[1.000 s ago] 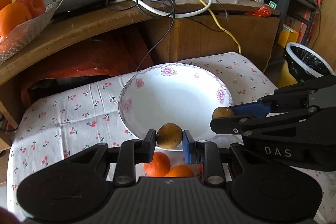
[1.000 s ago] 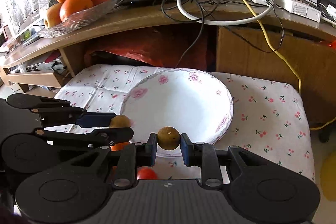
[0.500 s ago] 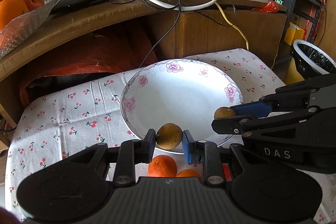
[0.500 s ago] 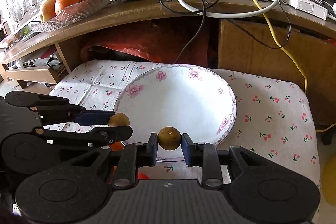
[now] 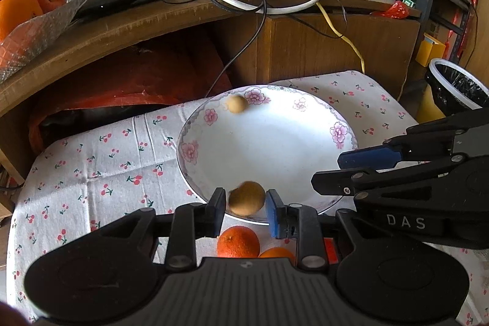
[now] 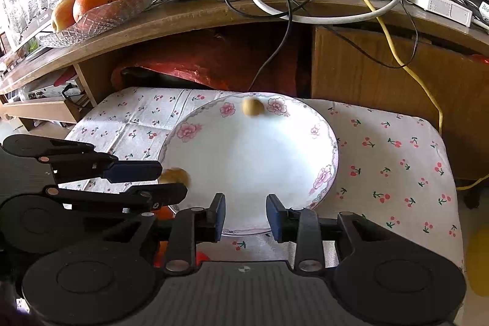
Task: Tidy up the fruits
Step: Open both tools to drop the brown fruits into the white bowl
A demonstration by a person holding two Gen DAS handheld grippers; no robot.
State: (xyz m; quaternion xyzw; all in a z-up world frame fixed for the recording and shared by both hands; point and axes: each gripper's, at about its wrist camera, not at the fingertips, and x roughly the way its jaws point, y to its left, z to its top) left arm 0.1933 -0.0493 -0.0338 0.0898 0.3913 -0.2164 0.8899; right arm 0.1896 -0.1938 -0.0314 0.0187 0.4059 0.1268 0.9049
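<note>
Trouble is most likely to come from the two small brown fruits, since both look blurred, as if caught mid-motion. One brown fruit [image 5: 236, 104] is seen right at the far rim of the plate [image 5: 275, 148], up on the flowered border, and it could easily be carried over the edge onto the cherry-print cloth [image 5: 101, 161] or down behind the table. The other brown fruit [image 5: 247, 197] is seen between the pads of the left gripper [image 5: 247, 205], which is spread with a clear gap on each side, so nothing is being pinched; whether it has landed on the near rim yet cannot be told. A bounce off that shallow sloped rim could be expected, back toward the oranges [image 5: 238, 242] lying on the cloth just in front of the plate.

The right gripper [image 6: 246, 211] is spread too and is held empty over the near edge of the plate.

As for looks: both fruits are small, round, dull tan-brown with a matte skin, and smaller than the oranges. Round shape plus glossy plate means rolling should be counted on.
</note>
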